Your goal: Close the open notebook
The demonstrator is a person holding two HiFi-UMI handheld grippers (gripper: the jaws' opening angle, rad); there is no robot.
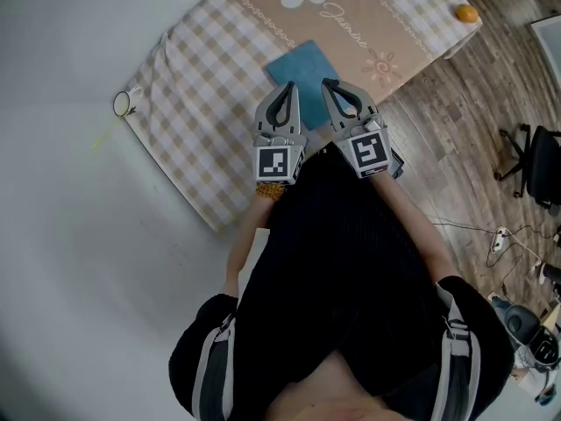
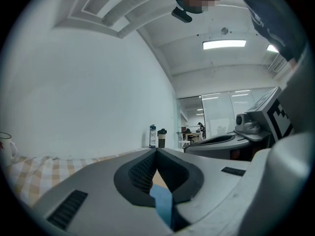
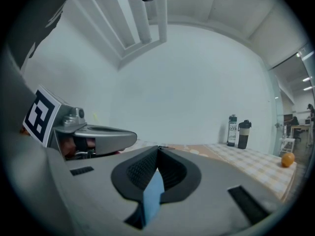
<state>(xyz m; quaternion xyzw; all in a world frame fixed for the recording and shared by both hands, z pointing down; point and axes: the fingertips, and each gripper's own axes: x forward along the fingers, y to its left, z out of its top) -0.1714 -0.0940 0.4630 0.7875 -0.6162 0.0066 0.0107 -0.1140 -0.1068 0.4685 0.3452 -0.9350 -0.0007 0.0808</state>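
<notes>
A blue notebook (image 1: 302, 70) lies flat on the checked tablecloth (image 1: 197, 139), showing only its plain cover. My left gripper (image 1: 287, 86) and right gripper (image 1: 330, 83) hang side by side over the notebook's near edge, both pointing along the table. In the left gripper view the jaws (image 2: 156, 152) meet at the tips, and a strip of blue notebook (image 2: 162, 205) shows through the gap behind them. The right gripper view shows the same: its jaws (image 3: 158, 150) are shut tip to tip, with blue notebook (image 3: 152, 198) beneath. Neither gripper holds anything.
A white cup (image 1: 124, 103) stands at the table's left corner and an orange (image 1: 466, 12) at the far right corner. Two bottles (image 3: 237, 131) stand at the table's far end. Beyond the table's right edge is wooden floor with an office chair (image 1: 535, 160) and cables.
</notes>
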